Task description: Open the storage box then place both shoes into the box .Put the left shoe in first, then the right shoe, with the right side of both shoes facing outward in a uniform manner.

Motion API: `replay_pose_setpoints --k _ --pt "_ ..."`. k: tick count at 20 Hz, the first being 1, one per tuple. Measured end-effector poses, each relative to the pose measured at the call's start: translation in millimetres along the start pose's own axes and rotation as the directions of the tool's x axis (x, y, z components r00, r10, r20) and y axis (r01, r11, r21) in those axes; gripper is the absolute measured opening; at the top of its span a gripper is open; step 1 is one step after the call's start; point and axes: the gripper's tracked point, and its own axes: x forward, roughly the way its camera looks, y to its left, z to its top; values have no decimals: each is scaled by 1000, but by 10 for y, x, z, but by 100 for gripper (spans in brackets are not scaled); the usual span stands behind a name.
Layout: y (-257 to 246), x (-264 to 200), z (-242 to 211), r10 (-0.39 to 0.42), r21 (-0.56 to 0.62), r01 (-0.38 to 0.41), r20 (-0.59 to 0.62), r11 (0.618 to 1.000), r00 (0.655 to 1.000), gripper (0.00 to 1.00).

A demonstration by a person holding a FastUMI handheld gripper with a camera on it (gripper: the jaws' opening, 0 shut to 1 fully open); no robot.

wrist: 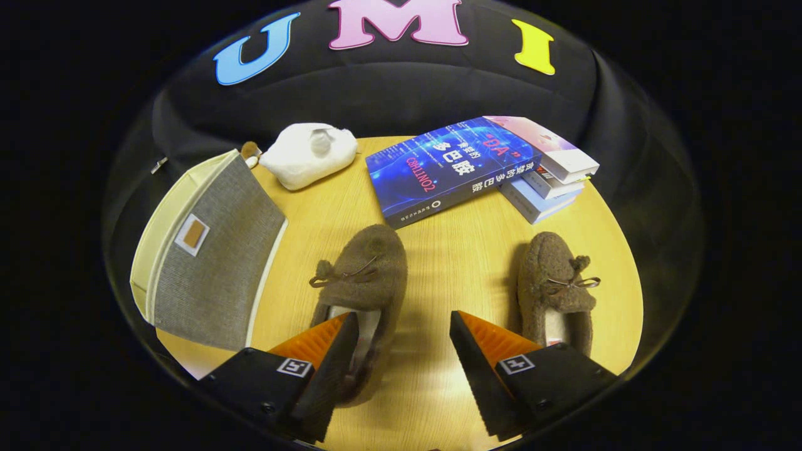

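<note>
Two brown fuzzy shoes with small bows lie on the wooden table (451, 263), toes pointing away from me. The left shoe (363, 269) lies just ahead of my left finger, and that finger hides part of its heel. Beyond my right finger lies the right shoe (554, 285). A grey fabric storage box (210, 257) with a cream rim and a small tan label stands to the left of the shoes, its lid down. My gripper (404, 329) hovers above the table, open, with bare wood between its fingers.
A blue book (448, 166) lies beyond the shoes, leaning on a stack of books (548, 175) at the far right. A white plush toy (310, 153) sits at the far edge, behind the box.
</note>
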Motion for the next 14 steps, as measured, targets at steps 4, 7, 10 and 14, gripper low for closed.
replay_pose_setpoints --k 4,7,10,14 --pt "0 347 -56 -14 25 15 -50 1000 999 71" --pt "96 470 -89 12 62 -7 -80 998 997 52" --pt "135 477 -66 12 68 -7 -74 998 997 21" --pt "138 480 -87 19 69 -13 -78 998 997 5"
